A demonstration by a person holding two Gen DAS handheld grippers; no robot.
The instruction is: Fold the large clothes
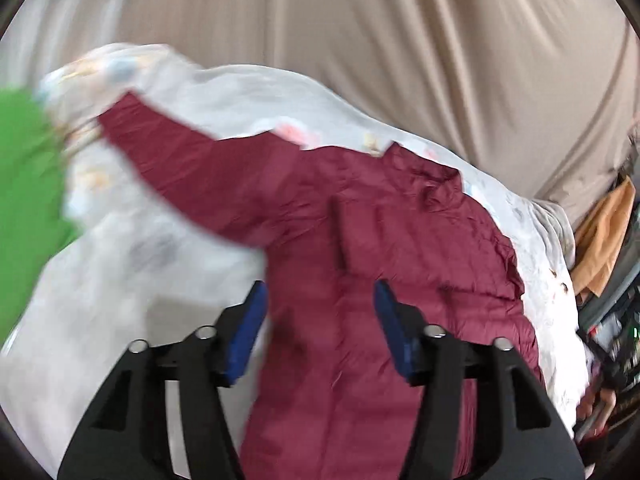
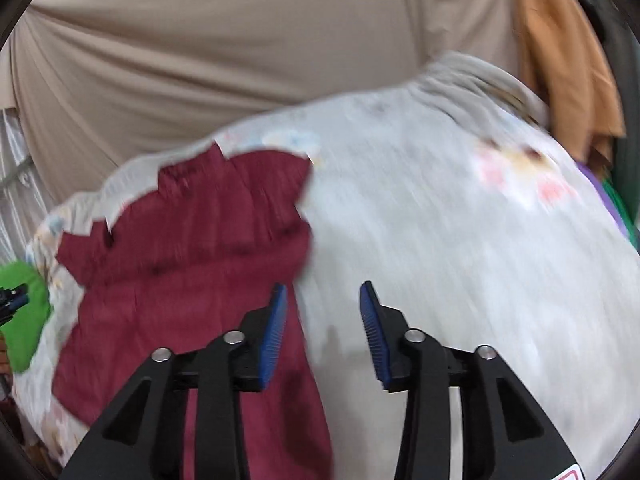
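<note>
A maroon quilted jacket (image 1: 392, 240) lies spread on a pale printed sheet (image 1: 160, 264), one sleeve (image 1: 168, 148) stretched out to the upper left. My left gripper (image 1: 320, 296) is open and empty, hovering above the jacket's body. In the right wrist view the jacket (image 2: 192, 240) lies to the left on the sheet (image 2: 460, 260). My right gripper (image 2: 323, 298) is open and empty above the jacket's right edge. The left gripper's tip (image 2: 14, 300) shows at the far left edge of that view. Both views are blurred by motion.
A beige curtain (image 1: 360, 40) hangs behind the sheet-covered surface. A green cloth (image 1: 28, 200) lies at the left; it also shows in the right wrist view (image 2: 24, 320). An orange cloth (image 2: 560, 60) hangs at the right, with clutter (image 1: 612, 320) below it.
</note>
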